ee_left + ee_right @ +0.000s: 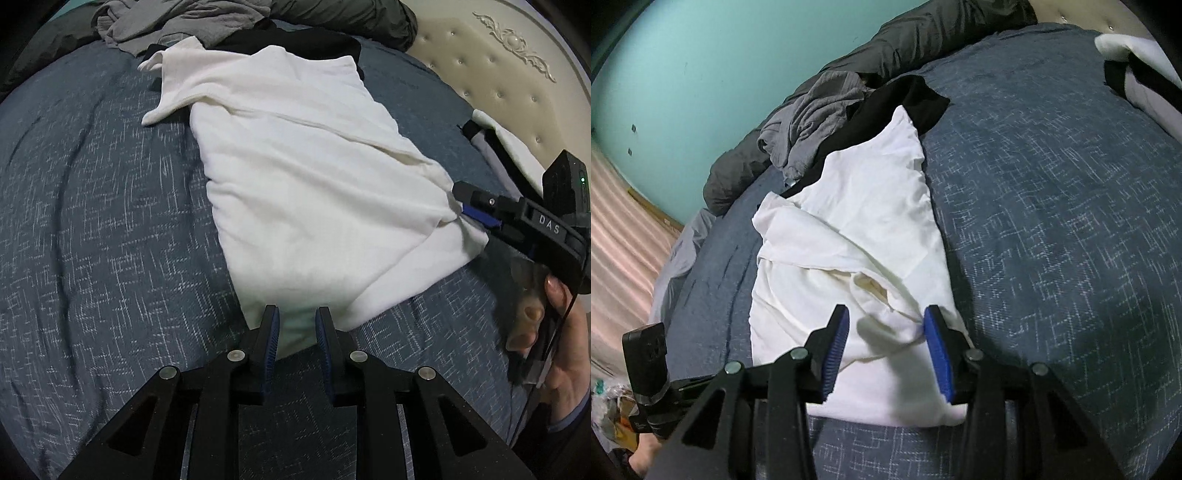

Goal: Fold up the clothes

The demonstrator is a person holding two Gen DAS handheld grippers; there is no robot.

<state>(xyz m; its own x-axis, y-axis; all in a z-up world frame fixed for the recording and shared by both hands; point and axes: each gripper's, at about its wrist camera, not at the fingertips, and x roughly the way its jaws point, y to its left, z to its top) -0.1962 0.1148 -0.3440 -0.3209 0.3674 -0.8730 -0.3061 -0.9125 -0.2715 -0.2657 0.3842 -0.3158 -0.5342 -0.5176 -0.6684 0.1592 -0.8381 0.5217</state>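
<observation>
Shirt (306,177), white, partly folded: lies flat on the blue bed cover (92,240), a long strip. Its long axis runs from the near hem, at both claws, away toward the grey garment (177,26) and black garment (314,42) heaped at the shirt's far end. One sleeve (166,85) sticks out sideways at that far end.

Left claw (297,325): at the shirt's near corner, pointing steeply down along the long axis. Jaws stand a little apart; cloth shows in the gap, no pad pressing it. Nothing held.

Right claw (886,332): at the other near corner, on the side of the shirt toward the headboard (498,66). Jaws wider apart, straddling a raised pucker of cloth; pads not closed on it. Nothing held. In the left view its tip (476,210) lies against the shirt's side edge.

Relation governing the next move, as judged: both claws sit at the near short end, one per corner, equally close; the unfolded length extends straight ahead of them. A fold would likely carry the near hem forward along the axis, toward the sleeve end.
</observation>
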